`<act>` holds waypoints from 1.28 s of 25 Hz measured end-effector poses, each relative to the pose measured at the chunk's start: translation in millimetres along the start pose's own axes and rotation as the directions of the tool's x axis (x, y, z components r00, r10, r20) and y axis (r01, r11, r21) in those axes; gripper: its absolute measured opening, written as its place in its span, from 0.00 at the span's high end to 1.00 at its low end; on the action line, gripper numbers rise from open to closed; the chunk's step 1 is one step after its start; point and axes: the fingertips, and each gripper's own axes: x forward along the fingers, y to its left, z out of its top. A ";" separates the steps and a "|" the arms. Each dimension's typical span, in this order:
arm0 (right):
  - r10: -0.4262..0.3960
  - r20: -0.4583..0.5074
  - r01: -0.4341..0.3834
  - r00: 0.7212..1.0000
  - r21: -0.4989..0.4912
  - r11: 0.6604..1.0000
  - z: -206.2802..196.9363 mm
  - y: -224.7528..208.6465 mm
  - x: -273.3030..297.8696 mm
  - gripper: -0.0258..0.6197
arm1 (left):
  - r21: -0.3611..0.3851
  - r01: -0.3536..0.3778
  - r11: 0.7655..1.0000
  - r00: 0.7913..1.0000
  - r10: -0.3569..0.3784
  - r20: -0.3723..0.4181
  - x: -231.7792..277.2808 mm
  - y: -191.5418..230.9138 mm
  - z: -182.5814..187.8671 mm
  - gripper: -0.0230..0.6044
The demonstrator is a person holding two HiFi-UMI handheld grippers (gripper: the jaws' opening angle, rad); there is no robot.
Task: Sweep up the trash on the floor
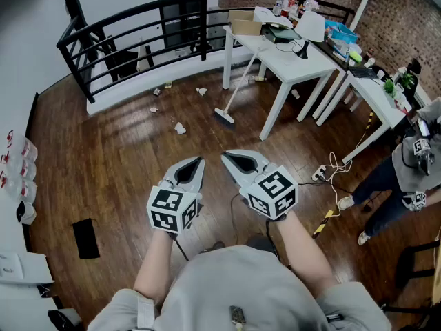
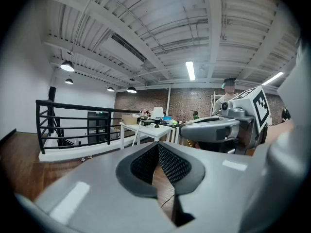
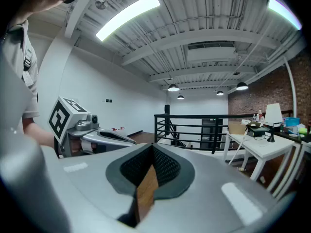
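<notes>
Scraps of white paper trash (image 1: 180,127) lie scattered on the dark wood floor, with more scraps (image 1: 201,91) nearer the railing. A white broom (image 1: 234,92) leans against the white table (image 1: 289,64), its head on the floor. I hold both grippers side by side at waist height, well short of the trash. My left gripper (image 1: 200,160) is shut with nothing in it, its meshed pads (image 2: 167,161) meeting at the tip. My right gripper (image 1: 224,156) is also shut and holds nothing; its pads (image 3: 163,166) touch at the tip. The broom (image 3: 236,152) also shows in the right gripper view.
A black railing (image 1: 138,26) curves along the far side. White tables (image 1: 372,92) loaded with things stand at right, and a seated person (image 1: 406,171) is beside them. Cables and a power strip (image 1: 324,173) lie on the floor at right. A black flat object (image 1: 85,238) lies at left.
</notes>
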 end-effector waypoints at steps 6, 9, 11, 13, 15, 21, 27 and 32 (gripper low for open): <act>-0.023 -0.005 0.023 1.000 0.008 1.000 0.0 -25.7 9.9 0.96 | -0.001 0.010 1.000 1.000 -0.010 -0.001 20.4 14.3 -0.8 0.95; -0.026 -0.017 0.026 1.000 0.023 0.999 -7.0 -41.6 16.3 0.96 | -0.008 0.012 1.000 1.000 -0.012 -0.011 37.2 23.8 -3.0 0.95; -0.024 -0.026 0.024 0.999 0.034 0.999 -12.3 -52.5 24.9 0.96 | -0.018 0.006 1.000 1.000 -0.007 -0.020 50.5 34.4 -4.4 0.95; -0.017 -0.031 0.019 0.999 0.049 0.999 -17.1 -66.3 36.1 0.96 | -0.026 0.005 1.000 0.999 -0.006 -0.032 67.2 43.3 -5.3 0.95; -0.005 -0.032 0.007 0.999 0.062 0.998 -21.0 -82.5 48.4 0.96 | -0.026 0.007 1.000 0.999 -0.009 -0.048 86.1 49.7 -5.6 0.95; 0.000 -0.004 0.001 1.000 0.093 0.996 -15.4 -152.2 95.2 0.96 | 0.000 0.027 1.000 0.995 -0.027 -0.094 154.9 81.4 3.9 0.95; -0.002 -0.011 0.003 1.000 0.126 0.992 -7.6 -231.0 128.7 0.96 | -0.011 0.017 1.000 0.993 -0.018 -0.114 235.6 113.9 27.4 0.95; -0.007 -0.017 0.009 1.000 0.134 0.991 1.8 -275.8 162.5 0.96 | -0.013 0.022 1.000 0.994 -0.023 -0.104 281.3 145.0 47.8 0.95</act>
